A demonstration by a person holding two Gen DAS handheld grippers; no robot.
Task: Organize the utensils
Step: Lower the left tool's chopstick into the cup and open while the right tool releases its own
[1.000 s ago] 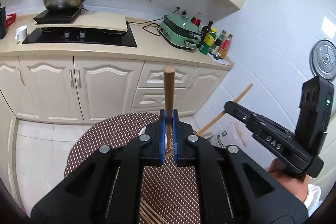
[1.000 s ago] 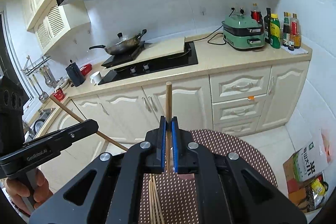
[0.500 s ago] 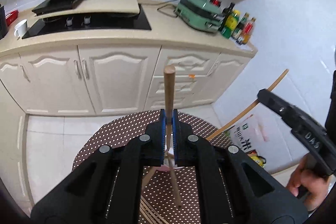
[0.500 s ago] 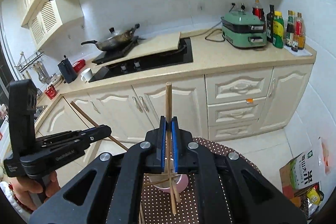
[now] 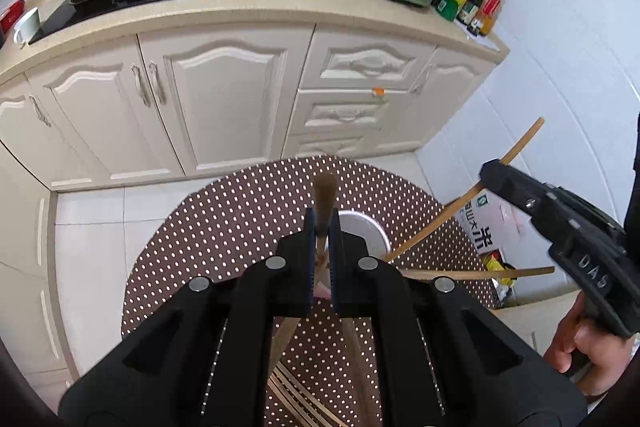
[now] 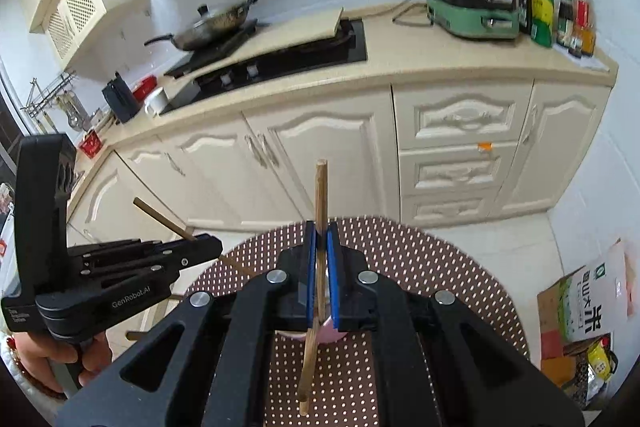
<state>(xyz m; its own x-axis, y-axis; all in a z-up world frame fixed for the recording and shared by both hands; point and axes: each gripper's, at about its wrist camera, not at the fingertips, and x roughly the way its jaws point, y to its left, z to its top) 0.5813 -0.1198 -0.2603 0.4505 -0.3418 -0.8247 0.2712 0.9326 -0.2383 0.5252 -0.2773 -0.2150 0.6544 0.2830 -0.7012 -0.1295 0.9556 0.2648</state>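
Left tool [image 5: 320,227] and right tool [image 6: 321,239] each clamp one chopstick [image 5: 322,211] above the cup [image 5: 362,231] at the surface's [image 5: 224,227] centre; next, judged: lower tips in, release.

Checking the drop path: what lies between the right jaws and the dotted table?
In the right wrist view, the pink cup sits directly below the chopstick on the table.

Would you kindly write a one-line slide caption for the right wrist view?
Right gripper shut on a chopstick above the dotted table, left gripper alongside with another.
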